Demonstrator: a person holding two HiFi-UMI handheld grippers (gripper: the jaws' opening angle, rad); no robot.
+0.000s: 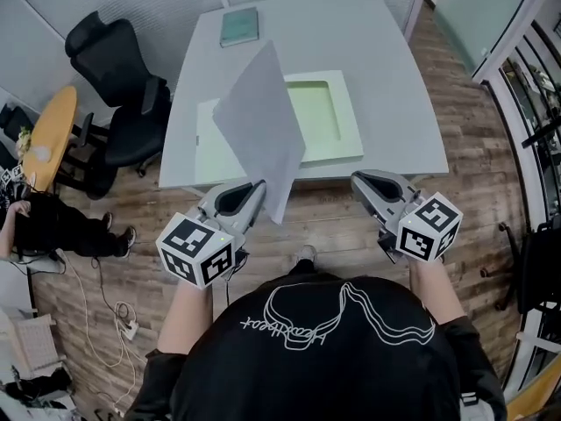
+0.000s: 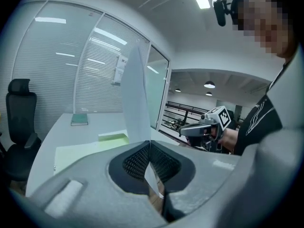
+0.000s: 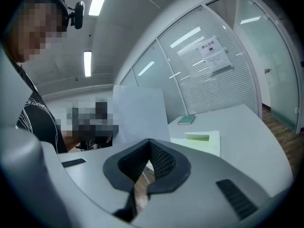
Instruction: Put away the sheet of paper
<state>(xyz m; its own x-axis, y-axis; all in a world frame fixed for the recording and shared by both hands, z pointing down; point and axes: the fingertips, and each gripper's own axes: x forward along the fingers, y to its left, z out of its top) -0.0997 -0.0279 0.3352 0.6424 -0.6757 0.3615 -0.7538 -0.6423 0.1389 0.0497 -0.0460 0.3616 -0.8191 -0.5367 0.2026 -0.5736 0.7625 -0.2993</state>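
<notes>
Left gripper point(image 1: 259, 185) clamped on the bottom corner of the sheet of paper point(image 1: 261, 125), holding it upright over the table point(image 1: 386, 51) edge, apparently bound for the green folder point(image 1: 337, 112). Right gripper point(image 1: 359, 181) closed, empty, held clear

Sheet point(image 1: 260, 121) partly hiding green tray point(image 1: 347, 147), notice point(image 3: 213, 56) unreadable

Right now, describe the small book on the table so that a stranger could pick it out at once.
Find the big pale grey table in front of the person. At its far end, left of centre, a small book lies flat on its own. It is a darker, dull green and far smaller than the pale green tray nearer the person.
</notes>
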